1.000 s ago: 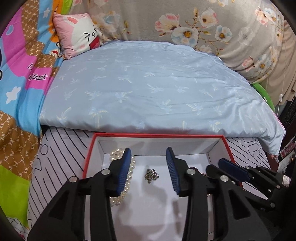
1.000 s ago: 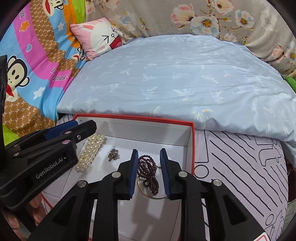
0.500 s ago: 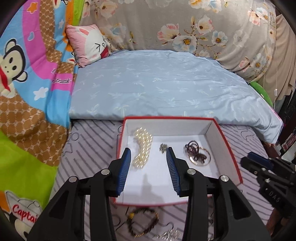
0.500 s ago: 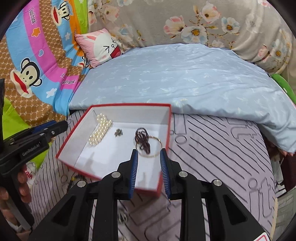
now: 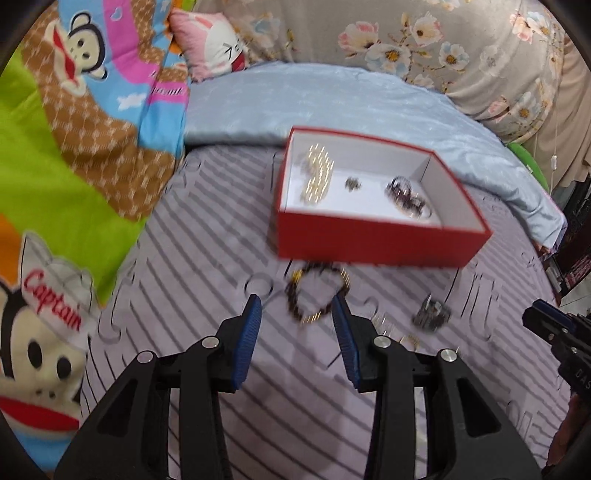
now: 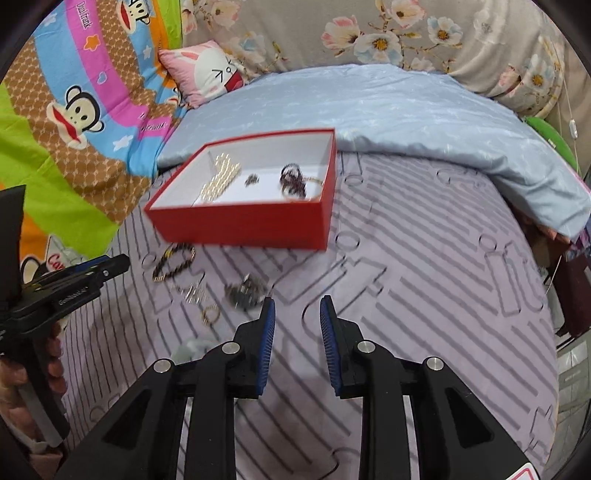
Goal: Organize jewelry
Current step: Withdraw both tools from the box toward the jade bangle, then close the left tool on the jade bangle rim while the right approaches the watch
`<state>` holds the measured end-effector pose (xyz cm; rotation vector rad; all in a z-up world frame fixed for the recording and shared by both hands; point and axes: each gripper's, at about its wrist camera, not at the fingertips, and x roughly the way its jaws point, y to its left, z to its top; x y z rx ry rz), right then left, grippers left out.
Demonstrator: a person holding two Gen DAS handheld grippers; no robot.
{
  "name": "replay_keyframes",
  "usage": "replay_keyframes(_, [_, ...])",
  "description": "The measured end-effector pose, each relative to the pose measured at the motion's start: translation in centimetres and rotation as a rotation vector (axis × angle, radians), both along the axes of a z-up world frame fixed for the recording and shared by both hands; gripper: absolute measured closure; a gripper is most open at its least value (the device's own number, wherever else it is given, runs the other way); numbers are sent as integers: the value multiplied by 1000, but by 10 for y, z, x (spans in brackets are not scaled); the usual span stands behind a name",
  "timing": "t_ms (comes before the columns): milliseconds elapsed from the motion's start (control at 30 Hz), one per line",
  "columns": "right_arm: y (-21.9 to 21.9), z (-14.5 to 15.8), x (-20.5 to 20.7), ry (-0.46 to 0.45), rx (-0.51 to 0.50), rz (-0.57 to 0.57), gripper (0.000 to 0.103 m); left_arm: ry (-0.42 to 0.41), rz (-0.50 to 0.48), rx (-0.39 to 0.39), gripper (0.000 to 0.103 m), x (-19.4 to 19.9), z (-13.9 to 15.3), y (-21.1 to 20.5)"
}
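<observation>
Both tools empty. Left tool (image 5: 296, 314) has its blue pads spread wide and hangs above the bed's striped lilac sheet (image 5: 221, 258), with a dark beaded bracelet with gold beads (image 5: 317, 297) lying on the sheet just ahead, between the fingertips in the left wrist view; whether it touches a pad I cannot tell, the frame is motion-blurred. Right tool (image 6: 294, 309) is also spread, gap narrower, nothing between the pads, over bare sheet to the right of the loose pieces. Red box with white lining (image 5: 369, 240) sits on the sheet near the edge of the light blue quilt (image 5: 332, 99). Inside the box: pearl bracelet (image 5: 317, 175) at the left end, small dark charm (image 5: 352, 182) in the middle, dark maroon bead bracelet (image 5: 400, 188) at the right end lying on a thin gold bangle (image 6: 314, 181). Outside the box, on the sheet in front of its near wall: the gold-and-dark bracelet, a dark metallic clump of jewelry (image 5: 430, 315) to its right, a silvery tangle (image 6: 194, 291) between them, and a small gold ring (image 6: 210, 314) nearest the tools. These loose pieces are close together but apart from the box. In the right wrist view the left tool shows at the left edge with a hand (image 6: 14, 373) gripping its handle. Cartoon monkey blanket (image 6: 74, 110) along the left, pink bunny pillow (image 6: 207, 70) at the back, floral pillow (image 6: 406, 33) behind the quilt.
</observation>
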<state>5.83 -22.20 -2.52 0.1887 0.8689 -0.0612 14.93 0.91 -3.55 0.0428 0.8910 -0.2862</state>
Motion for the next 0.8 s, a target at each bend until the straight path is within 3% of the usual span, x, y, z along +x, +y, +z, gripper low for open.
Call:
replay_keyframes(100, [8, -14, -8, 34, 18, 15, 78, 27, 20, 21, 65, -11, -17, 7])
replay_keyframes(333, [22, -32, -14, 69, 29, 28, 78, 92, 15, -24, 65, -34, -30, 10])
replay_keyframes(567, [12, -22, -19, 42, 10, -8, 78, 114, -104, -66, 60, -54, -26, -31])
replay_keyframes(800, [-7, -11, -28, 15, -9, -60, 78, 97, -185, -41, 49, -74, -26, -69])
